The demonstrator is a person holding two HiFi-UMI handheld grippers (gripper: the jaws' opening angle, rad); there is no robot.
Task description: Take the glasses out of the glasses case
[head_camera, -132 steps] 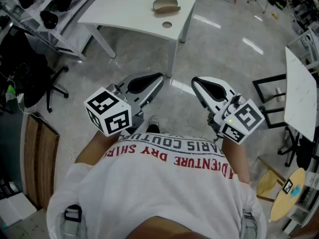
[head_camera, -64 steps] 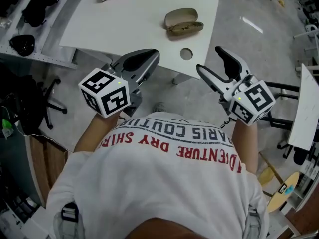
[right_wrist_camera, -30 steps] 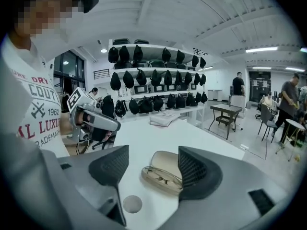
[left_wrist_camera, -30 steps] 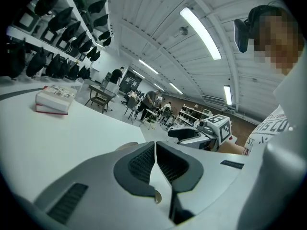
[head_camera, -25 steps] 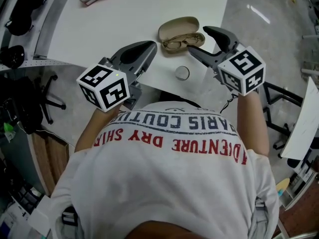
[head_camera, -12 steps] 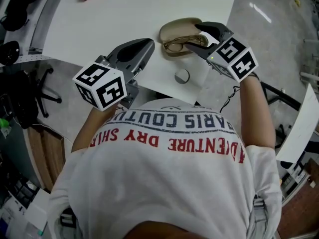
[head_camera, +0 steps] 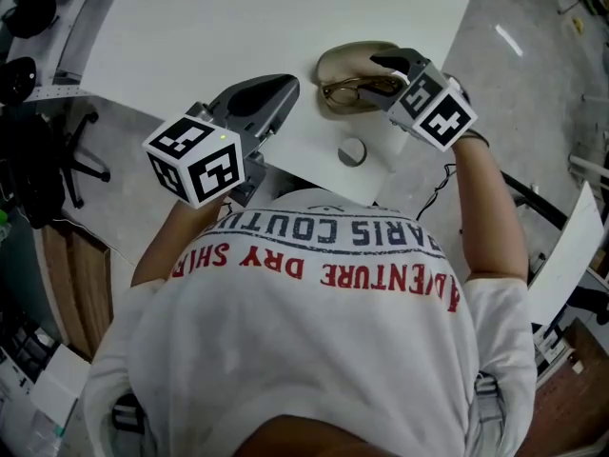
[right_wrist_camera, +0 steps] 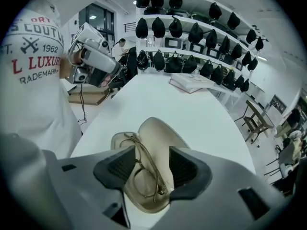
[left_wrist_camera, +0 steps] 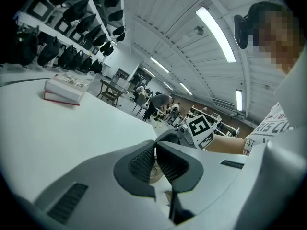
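An open beige glasses case (head_camera: 350, 62) lies near the white table's (head_camera: 238, 27) front edge, with thin-rimmed glasses (head_camera: 354, 90) in its lower half. My right gripper (head_camera: 384, 76) points steeply down over it. In the right gripper view the glasses (right_wrist_camera: 144, 169) and the case (right_wrist_camera: 160, 133) lie between the dark pads (right_wrist_camera: 184, 169). The jaws are closing, and a gap still shows on each side of the frame. My left gripper (head_camera: 274, 94) hovers shut at the table's edge to the left of the case, its pads (left_wrist_camera: 144, 162) together with nothing between them.
A round grommet hole (head_camera: 352, 151) sits in the table just in front of the case. A book (left_wrist_camera: 64, 90) lies at the table's far left. Shelves of dark helmets (right_wrist_camera: 192, 32) line the far side. An office chair (head_camera: 57, 160) stands on the floor at left.
My right gripper has swung in from the right, tipped downward and sunk over the open case, its jaws narrowing around the glasses. The left gripper has edged slightly lower and stays shut.
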